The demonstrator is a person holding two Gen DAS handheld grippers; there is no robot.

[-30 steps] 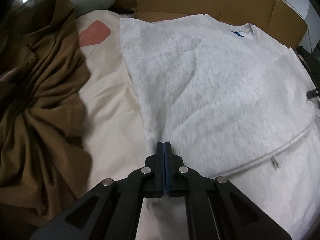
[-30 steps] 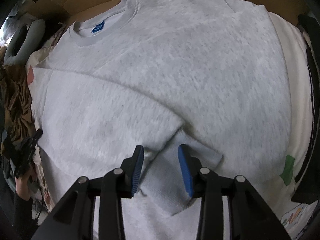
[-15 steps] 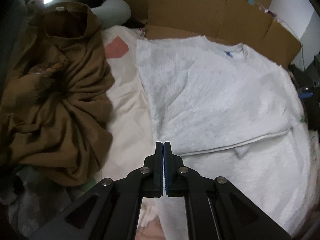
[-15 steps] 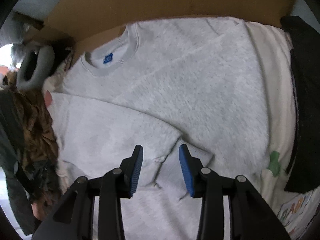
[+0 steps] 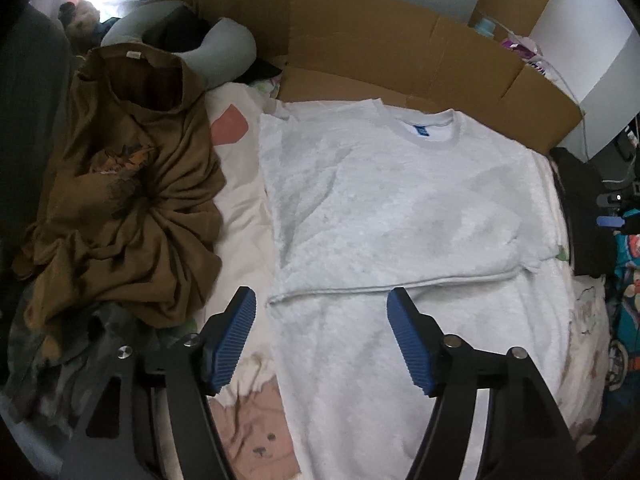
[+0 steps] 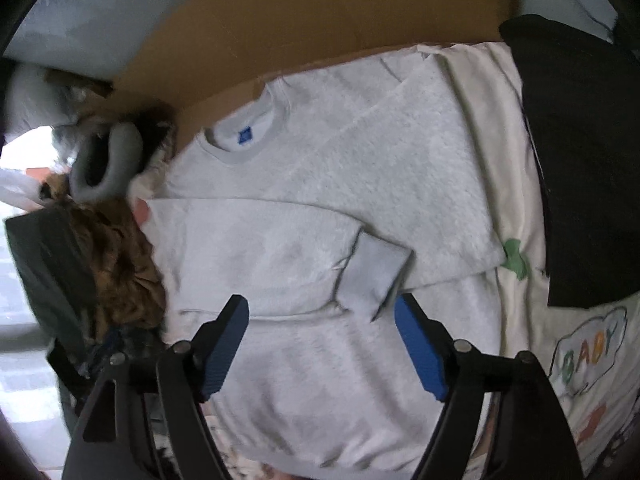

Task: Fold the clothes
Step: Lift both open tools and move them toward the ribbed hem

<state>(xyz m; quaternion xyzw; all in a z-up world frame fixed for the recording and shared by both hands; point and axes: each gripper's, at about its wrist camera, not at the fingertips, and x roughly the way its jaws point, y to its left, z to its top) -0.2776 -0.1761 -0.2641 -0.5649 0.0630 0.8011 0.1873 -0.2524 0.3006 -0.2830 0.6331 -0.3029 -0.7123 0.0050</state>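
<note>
Now the grey sweatshirt lies flat along the bed, collar toward the cardboard at the far edge, hem nearest both claws, while the left gripper and right gripper hover above it, jaws opening, holding nothing.

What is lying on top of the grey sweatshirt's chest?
One sleeve is folded across the sweatshirt, its cuff ending near the middle. The chest under the sleeve is covered and cannot be seen.
</note>
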